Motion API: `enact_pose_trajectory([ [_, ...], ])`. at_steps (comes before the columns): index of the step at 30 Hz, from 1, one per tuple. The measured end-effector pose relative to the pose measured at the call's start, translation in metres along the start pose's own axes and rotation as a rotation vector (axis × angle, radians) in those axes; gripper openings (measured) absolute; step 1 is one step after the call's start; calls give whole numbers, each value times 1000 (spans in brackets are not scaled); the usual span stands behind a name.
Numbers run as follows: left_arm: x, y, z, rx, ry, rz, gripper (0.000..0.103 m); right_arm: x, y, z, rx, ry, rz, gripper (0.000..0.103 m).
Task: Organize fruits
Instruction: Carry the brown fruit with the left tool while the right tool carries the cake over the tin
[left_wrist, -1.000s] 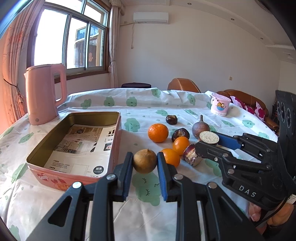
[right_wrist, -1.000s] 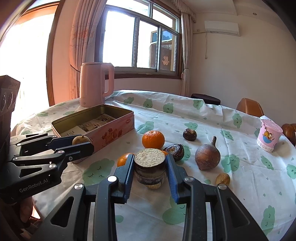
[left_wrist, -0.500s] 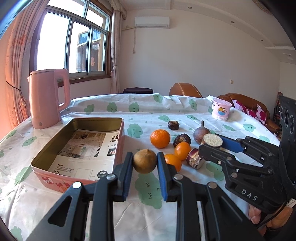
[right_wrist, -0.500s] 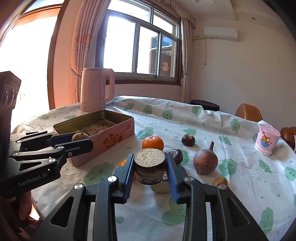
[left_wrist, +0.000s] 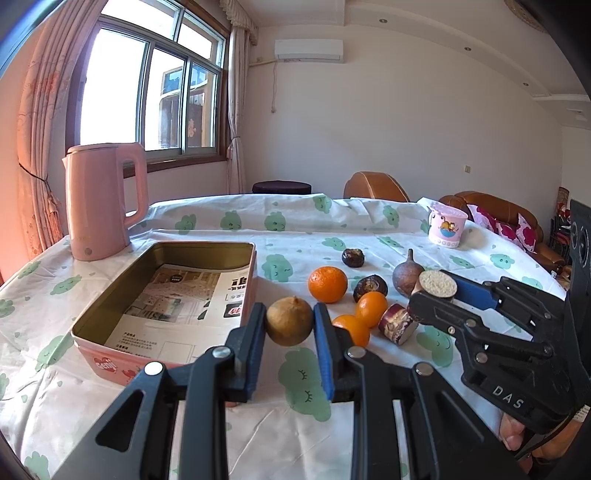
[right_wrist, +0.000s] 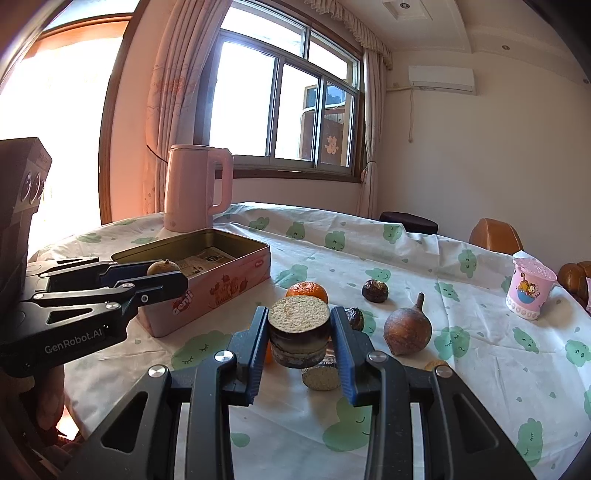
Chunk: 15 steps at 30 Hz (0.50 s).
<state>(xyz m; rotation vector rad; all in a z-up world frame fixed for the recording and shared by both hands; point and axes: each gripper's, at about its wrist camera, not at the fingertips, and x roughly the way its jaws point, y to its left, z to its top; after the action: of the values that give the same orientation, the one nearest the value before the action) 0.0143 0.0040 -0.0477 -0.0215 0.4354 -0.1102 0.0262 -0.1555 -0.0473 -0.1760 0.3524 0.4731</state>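
Observation:
My left gripper (left_wrist: 290, 325) is shut on a small round brown fruit (left_wrist: 289, 320), held above the cloth just right of the open pink tin (left_wrist: 110, 341). My right gripper (right_wrist: 299, 341) is shut on a short dark cylinder piece with a pale grainy cut top (right_wrist: 299, 330), raised over the fruit pile. The same piece (left_wrist: 437, 283) and the right gripper (left_wrist: 432, 295) show at the right of the left wrist view. On the table lie an orange (left_wrist: 328, 284), two smaller oranges (left_wrist: 371, 309), a second cut piece (left_wrist: 397, 324), dark wrinkled fruits (left_wrist: 370, 288) and a stemmed brown fruit (right_wrist: 407, 329).
A pink kettle (left_wrist: 101, 201) stands behind the tin at the left. A pink cartoon cup (right_wrist: 530, 293) sits at the far right of the table. The tin holds only a printed paper lining (left_wrist: 177, 306). Brown chairs (left_wrist: 375, 186) stand beyond the table's far edge.
Both wrist views have tilted up a little, so the table sits lower in the pictures. Each gripper keeps hold of its item; the fruits on the cloth have not moved.

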Motion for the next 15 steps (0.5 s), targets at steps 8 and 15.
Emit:
enact_pose_trajectory([
  [8,-4,2,2,15,-23,30,27,-1,-1,1,9,-10,3,36],
  [15,-7,17,8,9,-36,77,27,1,1,8,17,3,19,36],
])
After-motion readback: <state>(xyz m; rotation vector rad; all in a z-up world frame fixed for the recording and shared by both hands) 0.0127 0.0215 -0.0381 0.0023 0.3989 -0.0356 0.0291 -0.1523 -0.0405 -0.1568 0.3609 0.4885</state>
